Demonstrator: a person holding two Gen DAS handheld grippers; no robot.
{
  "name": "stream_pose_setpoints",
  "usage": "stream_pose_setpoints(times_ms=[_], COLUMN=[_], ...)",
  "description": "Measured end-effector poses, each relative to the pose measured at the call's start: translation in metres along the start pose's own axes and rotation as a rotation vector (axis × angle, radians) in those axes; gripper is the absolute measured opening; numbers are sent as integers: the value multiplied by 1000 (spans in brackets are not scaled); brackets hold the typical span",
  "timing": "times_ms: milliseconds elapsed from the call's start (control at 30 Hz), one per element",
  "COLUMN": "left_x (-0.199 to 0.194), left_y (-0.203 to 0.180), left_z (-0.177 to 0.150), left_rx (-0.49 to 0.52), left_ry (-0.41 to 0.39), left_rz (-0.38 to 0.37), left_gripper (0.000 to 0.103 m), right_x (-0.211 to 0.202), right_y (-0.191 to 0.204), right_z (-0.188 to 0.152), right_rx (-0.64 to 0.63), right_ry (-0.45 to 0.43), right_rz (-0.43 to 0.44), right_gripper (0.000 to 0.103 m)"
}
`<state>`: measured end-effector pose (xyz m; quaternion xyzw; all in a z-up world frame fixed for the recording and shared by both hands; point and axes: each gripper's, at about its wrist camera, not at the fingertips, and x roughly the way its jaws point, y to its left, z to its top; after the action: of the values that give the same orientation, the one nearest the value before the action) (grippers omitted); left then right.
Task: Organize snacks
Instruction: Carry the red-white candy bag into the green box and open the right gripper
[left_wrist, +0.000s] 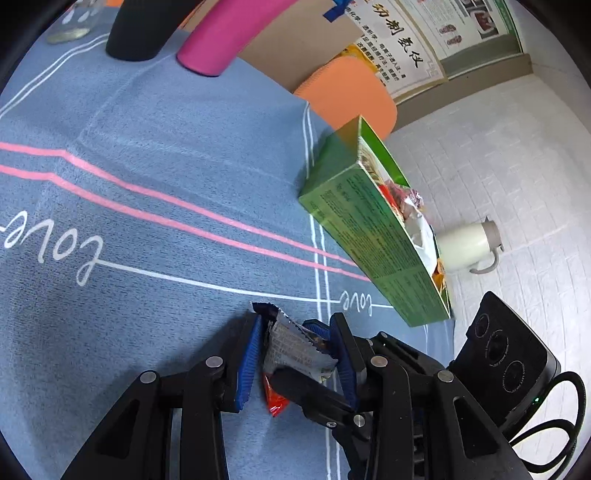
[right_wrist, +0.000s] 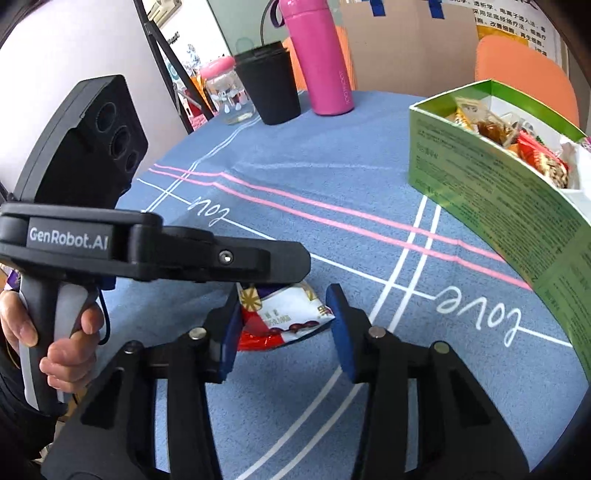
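The snack packet (left_wrist: 295, 350) is pinched between the left gripper (left_wrist: 299, 354) pads, low over the blue tablecloth (left_wrist: 147, 221); the right gripper (right_wrist: 284, 332) is spread, empty. A firm pinch should be kept, the packet lifted above the green box (left_wrist: 354, 221) wall. Open cloth lies between; the box sits near the table edge.

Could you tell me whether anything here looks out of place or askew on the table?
Only one snack packet is outside the green box, where the other snacks are; it lies on the blue tablecloth, crumpled between the fingers of the left gripper. The right gripper is open beside it. Nothing looks spilled.
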<state>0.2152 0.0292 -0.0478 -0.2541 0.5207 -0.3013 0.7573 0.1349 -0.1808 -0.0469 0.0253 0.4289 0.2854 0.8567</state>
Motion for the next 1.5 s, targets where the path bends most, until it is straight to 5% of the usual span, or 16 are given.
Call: stream_pose_setpoints(times_ms=[500, 1000, 1067, 1100, 1133, 1300, 1500], left_x=[3, 69, 75, 77, 75, 57, 41], left_y=[-124, -150, -145, -143, -138, -122, -128], left_z=[49, 108, 112, 114, 116, 115, 104], left_rx=[262, 294, 292, 266, 231, 173, 218], left_ry=[-76, -36, -20, -19, -36, -146, -194], left_rz=[-44, -13, 17, 53, 82, 125, 193], left_gripper=[38, 39, 57, 82, 90, 96, 96], right_x=[-97, -86, -79, -77, -76, -81, -95], right_y=[-50, -110, -114, -115, -115, -120, -118], right_z=[36, 65, 65, 63, 60, 51, 46], right_rx=[61, 76, 61, 56, 46, 51, 97], right_ry=[-267, -280, -273, -277, -282, -293, -277], right_rz=[-103, -200, -236, -276, -301, -315, -326], right_gripper=[43, 46, 72, 80, 93, 97, 100])
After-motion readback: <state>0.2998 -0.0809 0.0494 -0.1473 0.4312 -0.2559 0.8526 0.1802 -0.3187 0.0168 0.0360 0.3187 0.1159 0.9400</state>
